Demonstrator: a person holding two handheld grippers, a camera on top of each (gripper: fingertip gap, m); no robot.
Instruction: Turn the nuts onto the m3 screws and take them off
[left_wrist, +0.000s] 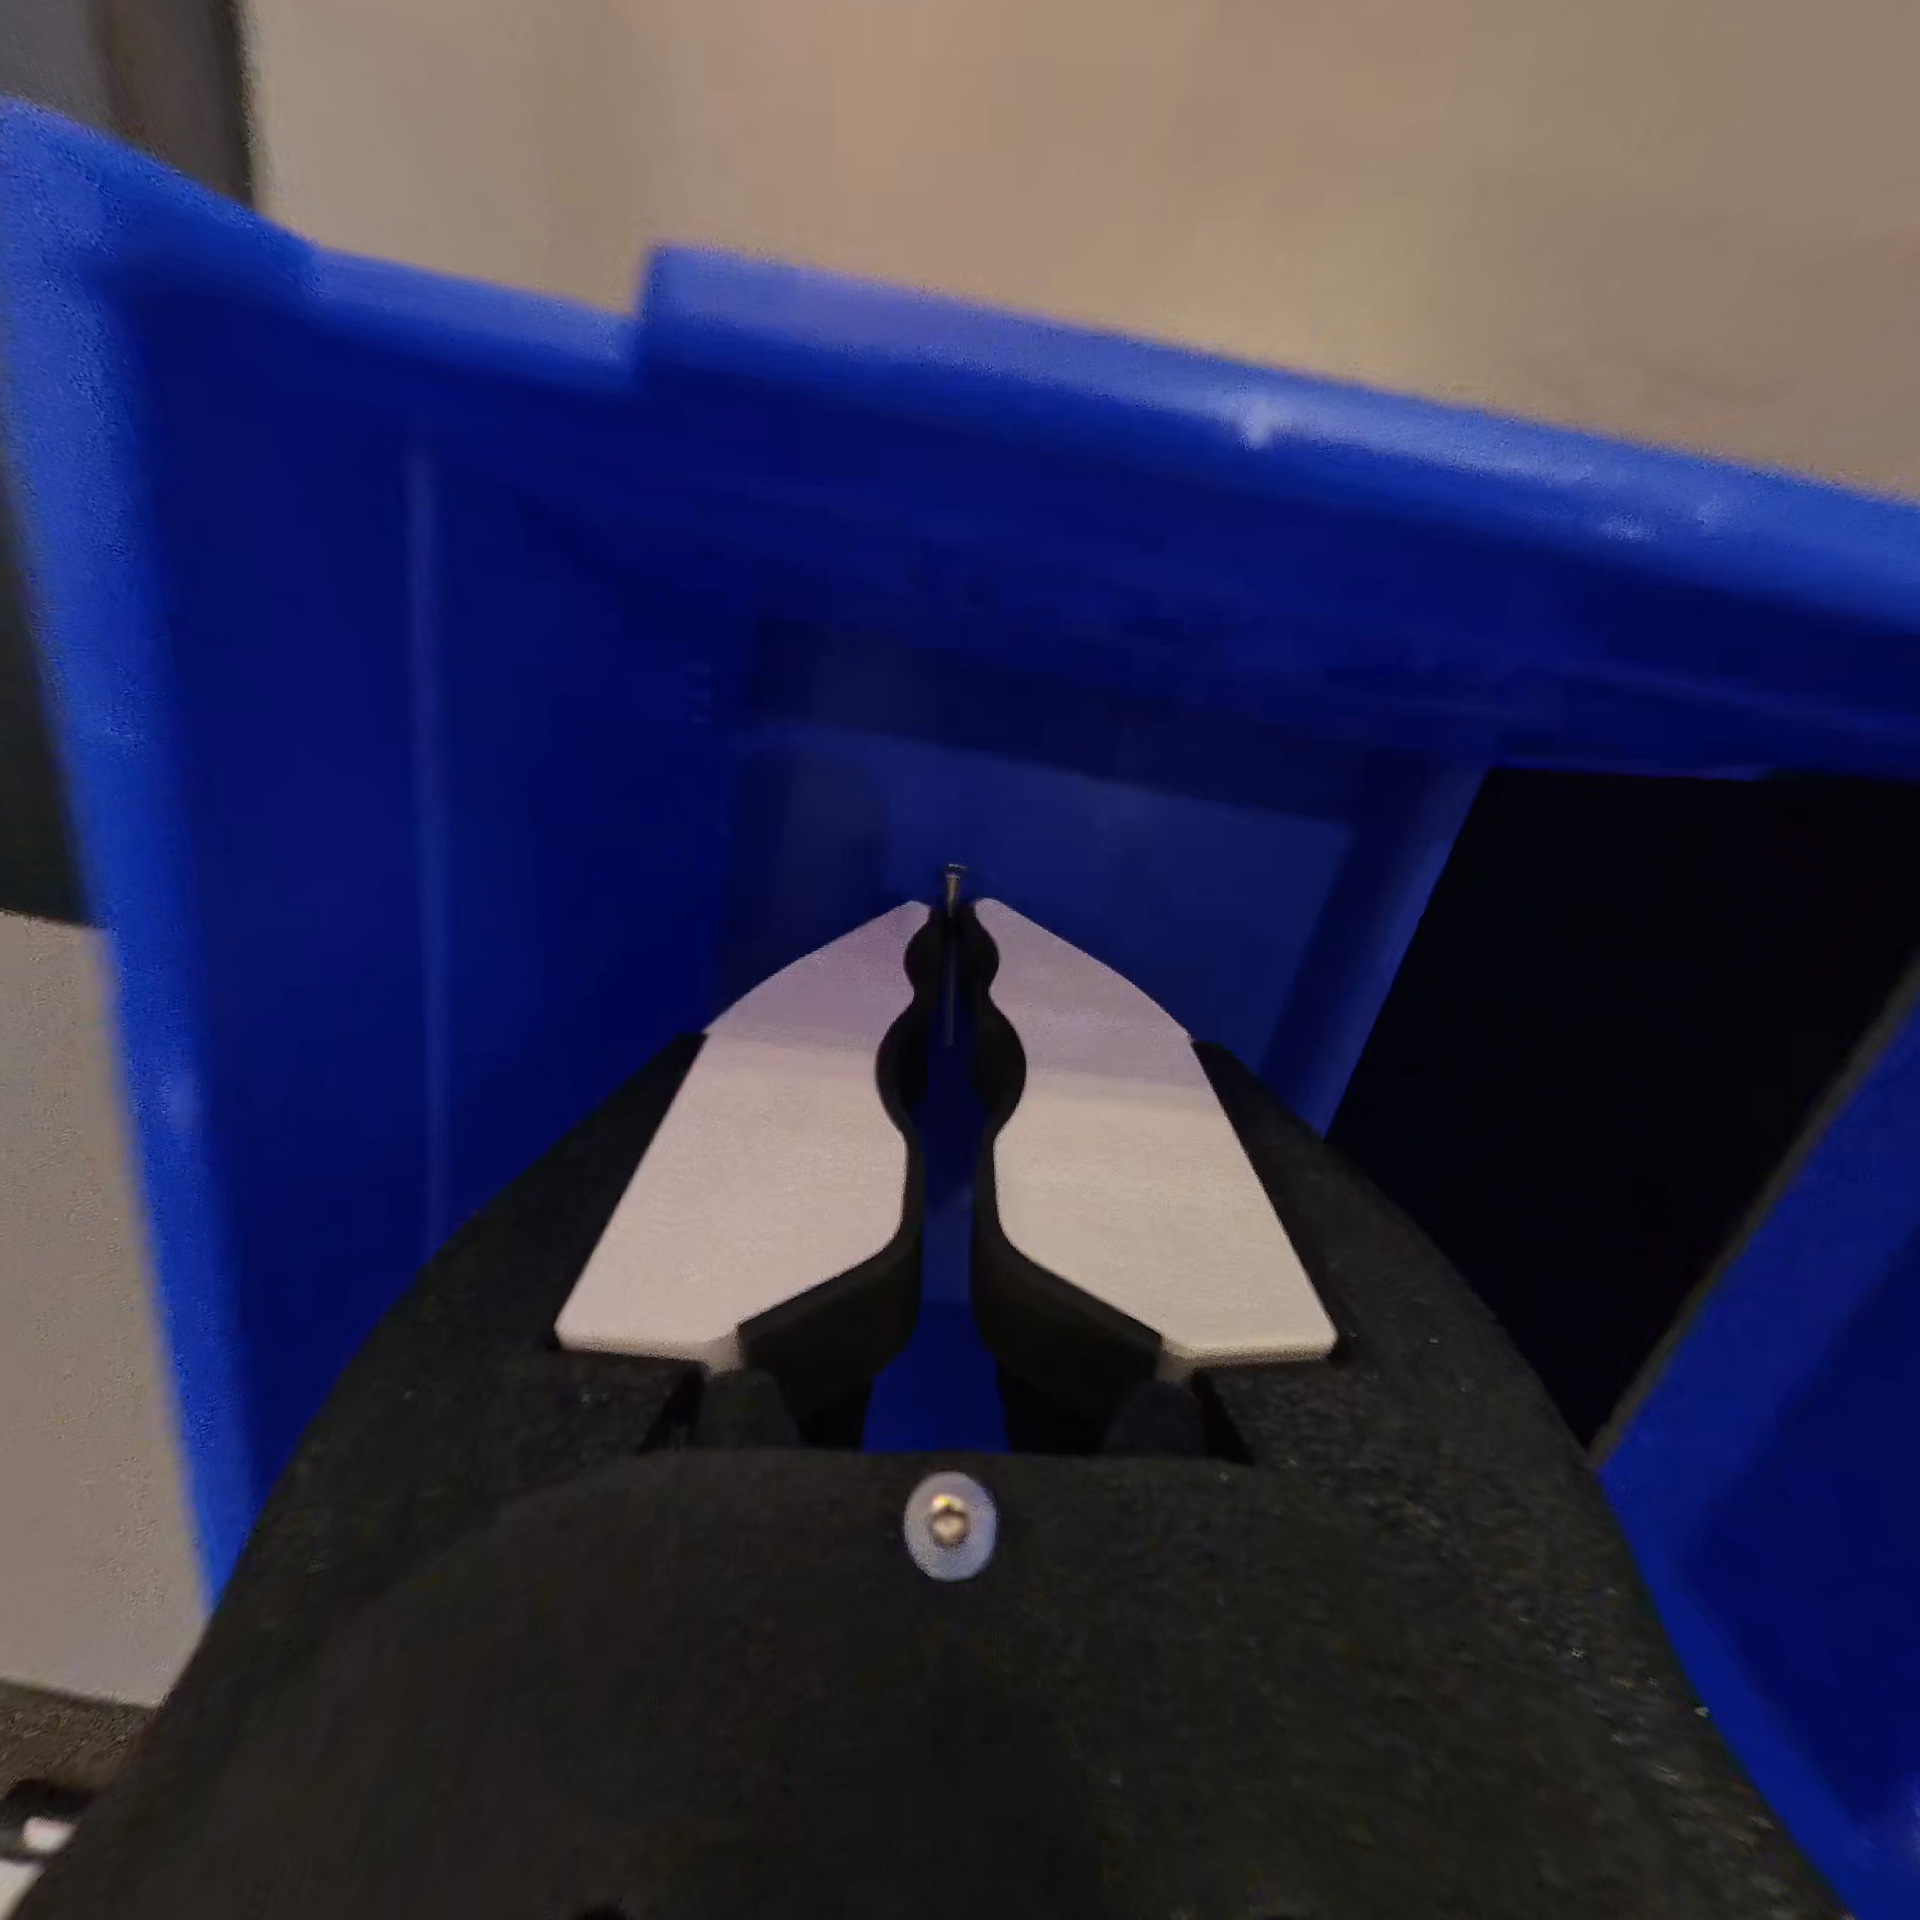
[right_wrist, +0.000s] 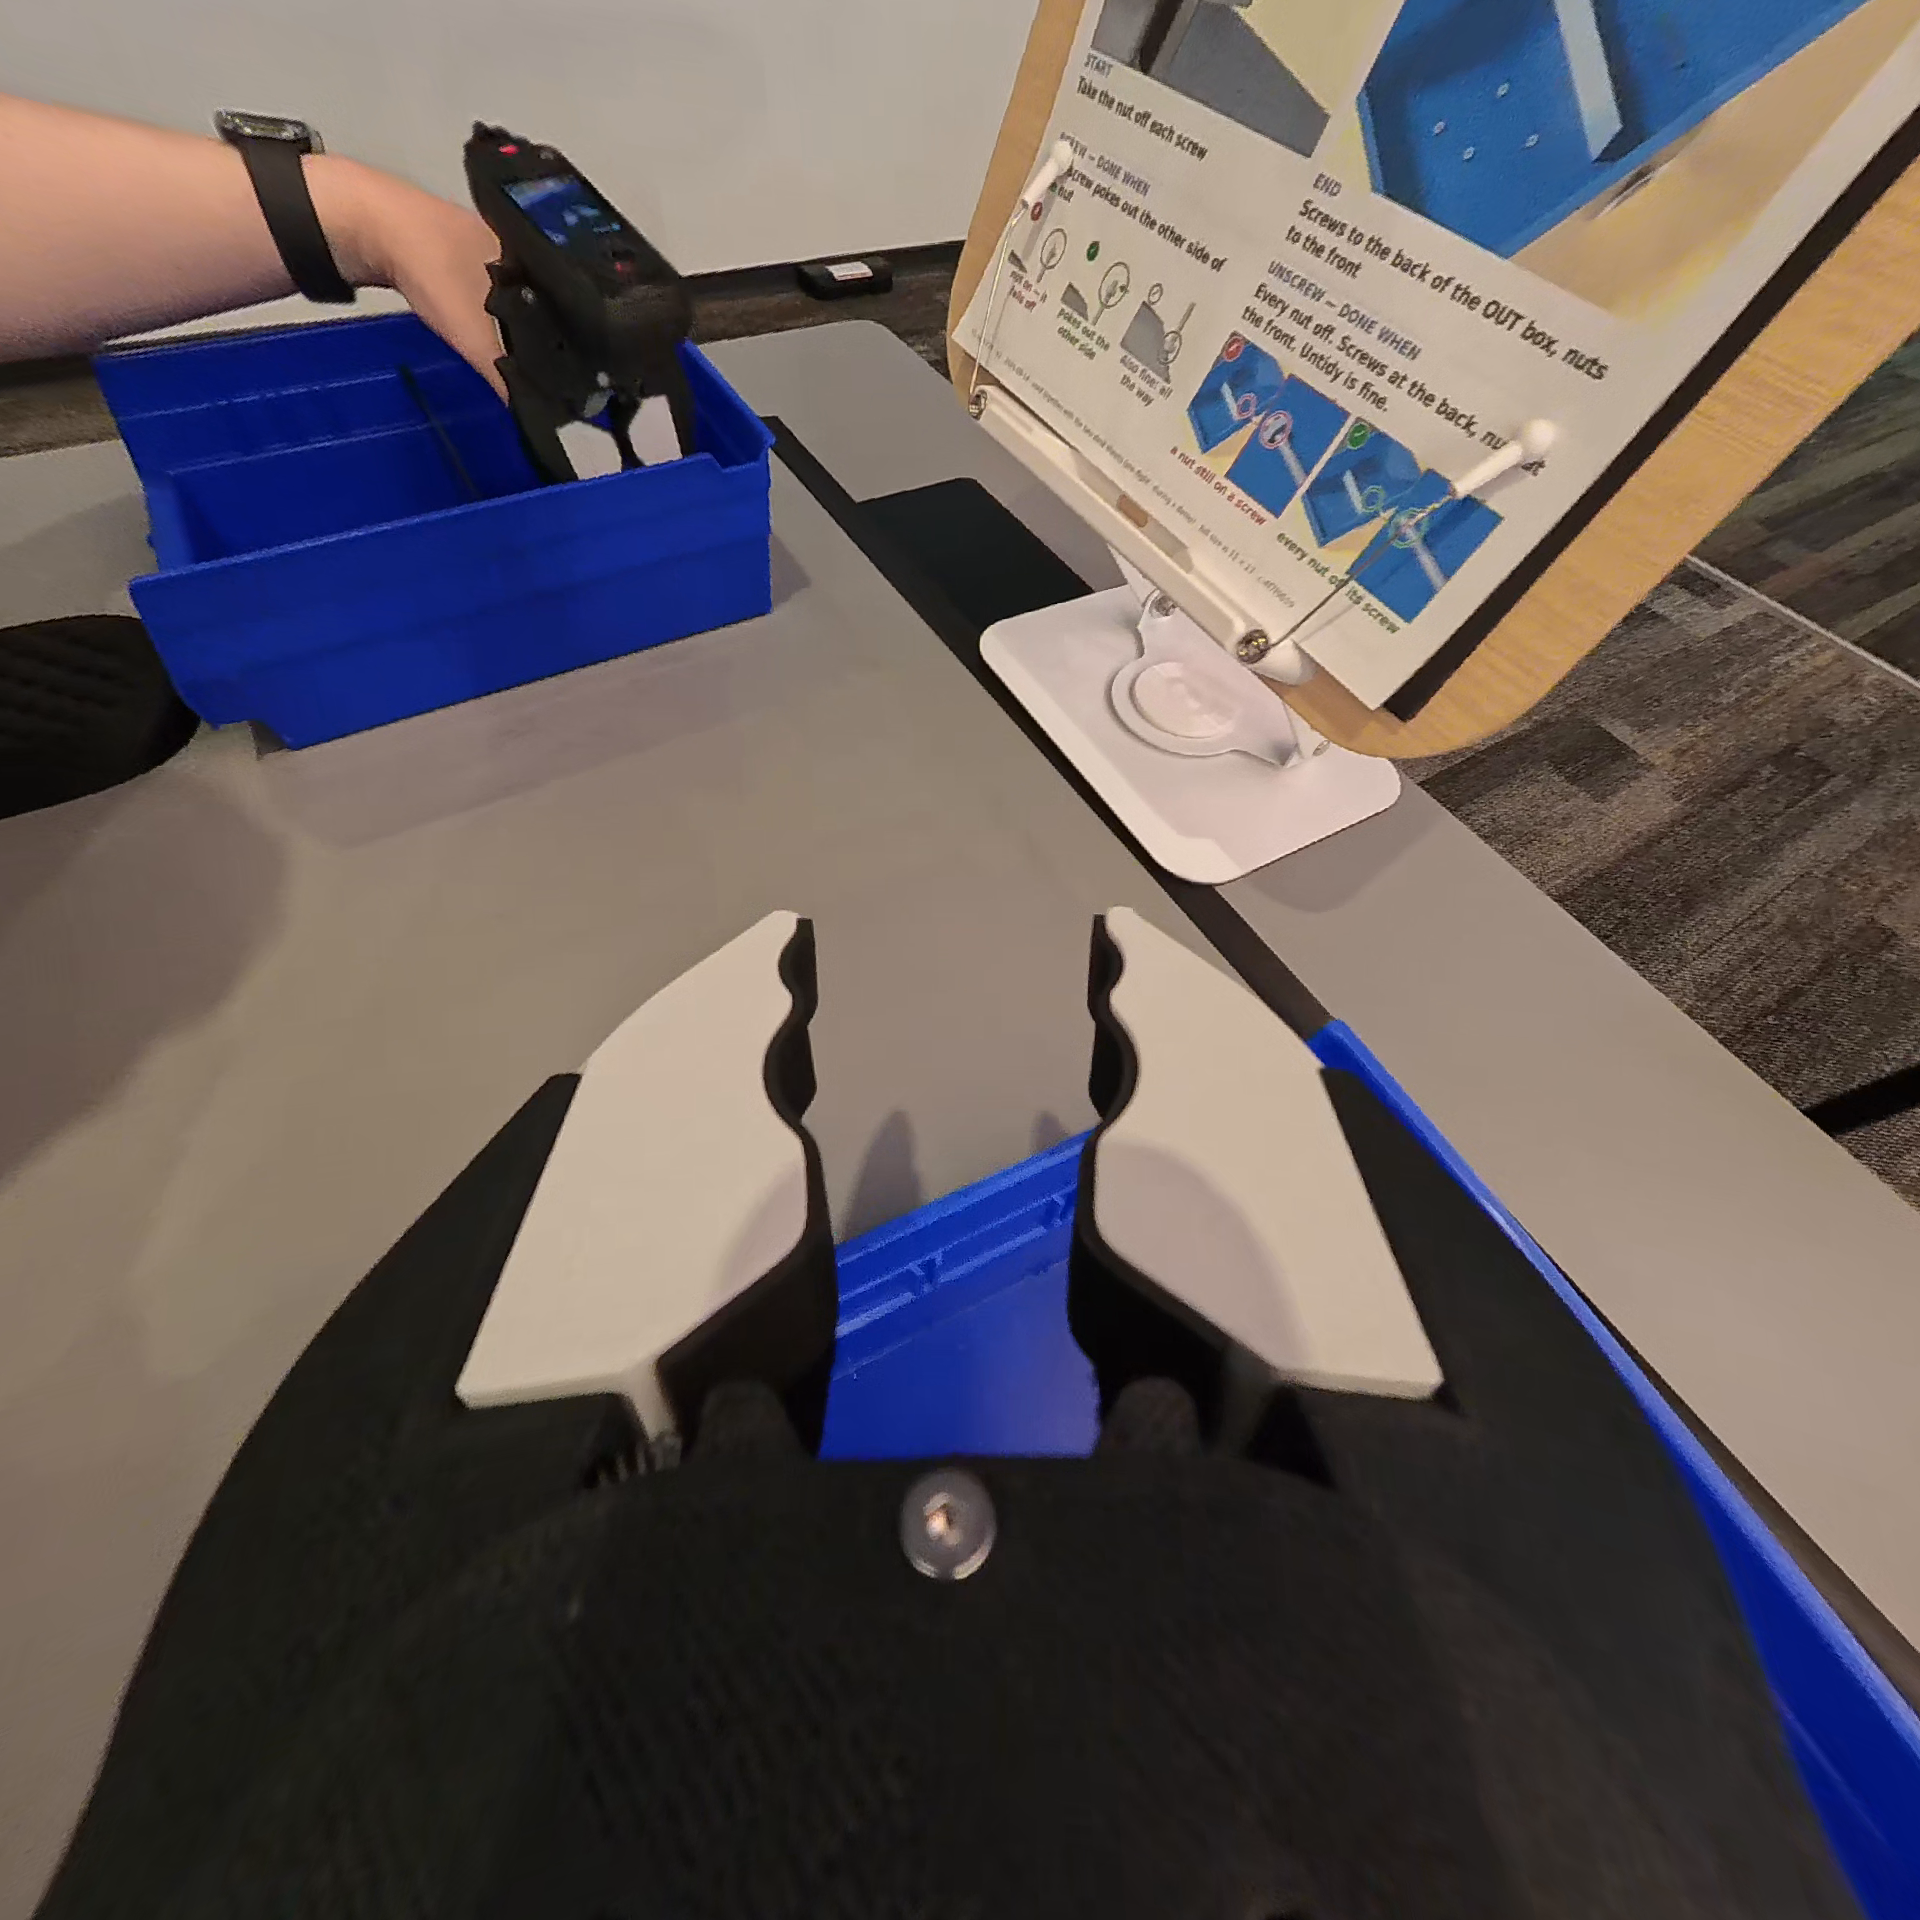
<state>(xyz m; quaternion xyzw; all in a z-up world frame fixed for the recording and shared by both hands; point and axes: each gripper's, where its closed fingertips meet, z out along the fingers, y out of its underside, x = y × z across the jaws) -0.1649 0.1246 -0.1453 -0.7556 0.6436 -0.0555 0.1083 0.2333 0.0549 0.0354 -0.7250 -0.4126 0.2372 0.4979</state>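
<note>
The left tongs (left_wrist: 953, 906) are pressed almost together and pinch a screw (left_wrist: 952, 961) between their tips. The screw is thin, dark and metallic; its small head stands just above the tips and its shaft runs back between the black wavy pads (left_wrist: 902, 1049). The tongs with the screw are inside a blue bin (left_wrist: 436, 582), near its back wall. From the right wrist view, this bin stands on the grey counter (right_wrist: 582, 852) at the far left, with a hand (right_wrist: 442, 275) holding the left tongs down into it. The right tongs (right_wrist: 951, 930) are spread wide and hold nothing. They hover over the counter, above the edge of a second blue bin (right_wrist: 956, 1299). At the right stands an instruction sheet (right_wrist: 1351, 291) on a white stand (right_wrist: 1195, 748).
</note>
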